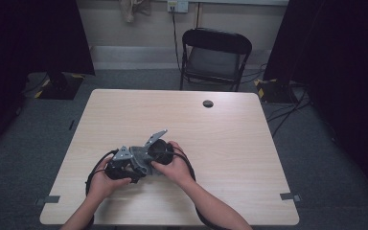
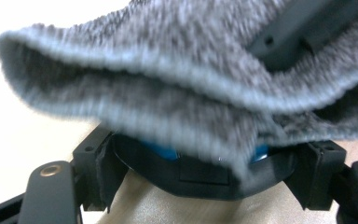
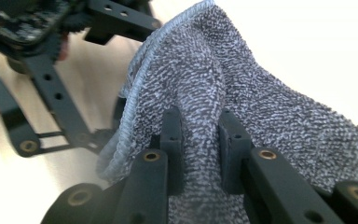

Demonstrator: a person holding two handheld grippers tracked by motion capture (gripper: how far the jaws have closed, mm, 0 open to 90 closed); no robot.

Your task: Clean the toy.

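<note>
A grey terry cloth (image 3: 261, 107) hangs bunched between my two grippers. My right gripper (image 3: 200, 140) is shut on a fold of the cloth, with fabric squeezed between its pads. In the left gripper view the cloth (image 2: 168, 79) drapes blurred and very close across the top, while my left gripper (image 2: 207, 172) stands open with its jaws wide apart beneath it. In the high view both grippers, left (image 1: 124, 165) and right (image 1: 157, 152), are held close together over the table's front left part, with the cloth (image 1: 144, 167) between them.
The light wood table (image 1: 230, 143) has a round cable hole (image 1: 208, 103) near its far edge. A black folding chair (image 1: 214, 57) stands behind the table. Dark curtains hang at both sides.
</note>
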